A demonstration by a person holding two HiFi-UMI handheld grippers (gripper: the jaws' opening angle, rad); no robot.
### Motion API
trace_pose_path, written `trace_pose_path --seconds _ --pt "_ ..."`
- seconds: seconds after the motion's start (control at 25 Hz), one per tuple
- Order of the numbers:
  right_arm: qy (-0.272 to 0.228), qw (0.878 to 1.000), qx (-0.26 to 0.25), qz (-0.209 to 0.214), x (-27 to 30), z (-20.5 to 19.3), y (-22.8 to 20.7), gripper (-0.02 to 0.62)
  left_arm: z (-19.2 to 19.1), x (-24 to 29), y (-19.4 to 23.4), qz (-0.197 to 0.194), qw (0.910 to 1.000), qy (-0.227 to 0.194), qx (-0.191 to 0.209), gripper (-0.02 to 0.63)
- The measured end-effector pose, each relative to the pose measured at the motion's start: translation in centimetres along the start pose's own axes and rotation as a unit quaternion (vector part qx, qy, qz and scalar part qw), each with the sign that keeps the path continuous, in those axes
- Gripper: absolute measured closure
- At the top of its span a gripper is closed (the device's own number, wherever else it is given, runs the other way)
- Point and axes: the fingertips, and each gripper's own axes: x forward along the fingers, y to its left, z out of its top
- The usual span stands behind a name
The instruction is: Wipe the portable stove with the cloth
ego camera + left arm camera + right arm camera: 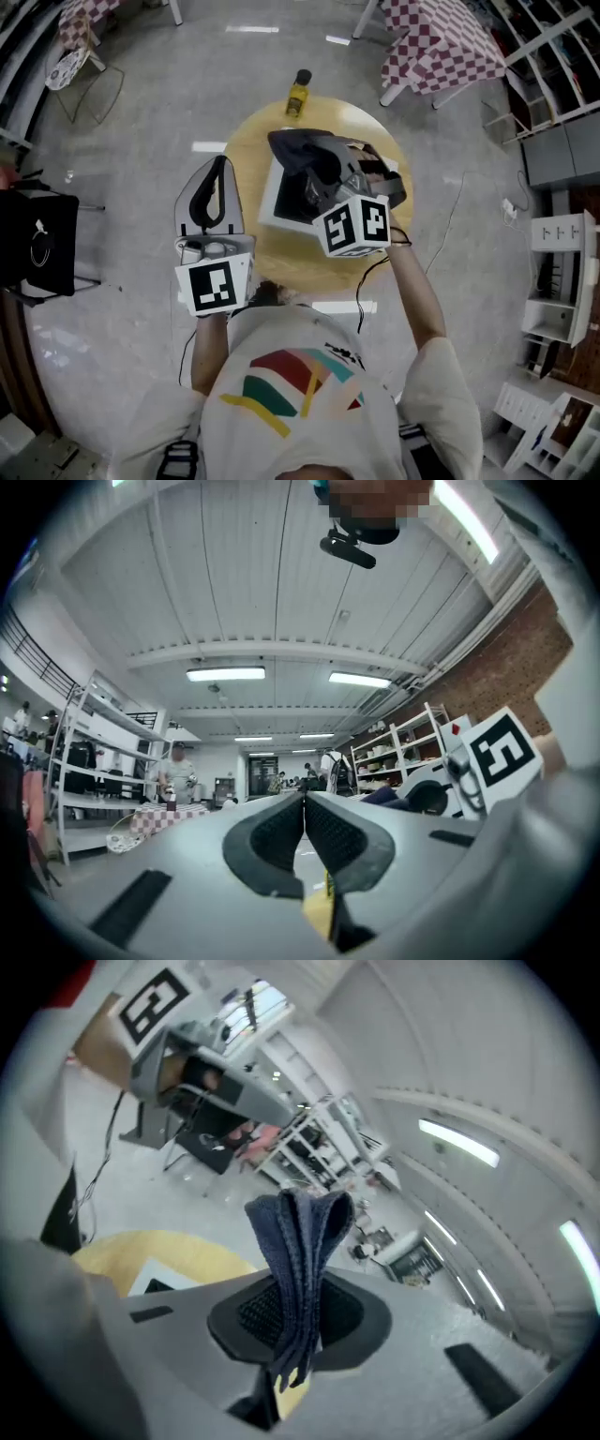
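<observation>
While the cloth is gripped and raised over the stove and not yet flat on it, the step in hand looks like bringing the cloth to the surface; the wiping itself seems not to have begun.

To the left of the stove point(270, 202), off the edge of the round table point(246, 150), the left gripper point(218, 169) is held idle. Its jaws are pressed together with nothing between them, and its own view looks up toward the ceiling, so it is tilted upward and away from the stove. The left arm is tucked near the body.

Over the stove, which sits at the middle of the table, the dark blue cloth point(302, 150) hangs bunched above the far edge of its black top. The right gripper point(298, 1297) is clamped on a fold of it, the cloth standing up between the pads. The right forearm reaches forward from the right of the stove, with the gripper angled inward and to the left.

Beyond the stove, a small bottle point(299, 92) stands at the table's far rim.

The next move likely calls for lowering the right gripper until the cloth lies on the stove top, then drawing it across.
</observation>
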Motion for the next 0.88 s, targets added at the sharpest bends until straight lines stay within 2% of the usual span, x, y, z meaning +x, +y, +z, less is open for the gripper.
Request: trace_pose_path --seconds 0.08,0.2,0.36,0.52,0.72,0.8,0.88 --pt "0.015 0.996 0.063 -0.066 -2.8 -1.1 -2.3 0.566 1.5 0.6 -1.6 -0.022 0.9996 -0.016 0.006 0.6" --pt "0.034 0.979 0.135 -0.147 -7.2 -3.0 -4.2 0.566 3.2 0.9 -4.0 -0.052 0.9978 -0.033 0.022 0.6" --pt "0.016 0.939 0.253 -0.232 -13.0 -4.9 -5.3 0.566 4.3 0.7 -7.2 -0.09 0.994 -0.05 0.039 0.6" --pt "-0.018 0.901 0.339 -0.271 -16.7 -5.6 -5.1 0.566 5.6 0.4 -10.1 -0.121 0.9883 -0.08 0.047 0.6" --pt "-0.039 0.858 0.403 -0.315 -19.7 -6.9 -3.8 0.566 6.0 -0.4 -13.3 -0.147 0.9831 -0.097 0.05 0.6" --pt "-0.037 0.847 0.417 -0.328 -20.4 -7.7 -3.1 0.566 5.8 -0.4 -14.0 -0.155 0.9822 -0.093 0.05 0.6" --pt "-0.028 0.842 0.425 -0.33 -20.7 -8.4 -2.4 0.566 5.8 -0.3 -14.3 -0.159 0.9819 -0.09 0.049 0.6"
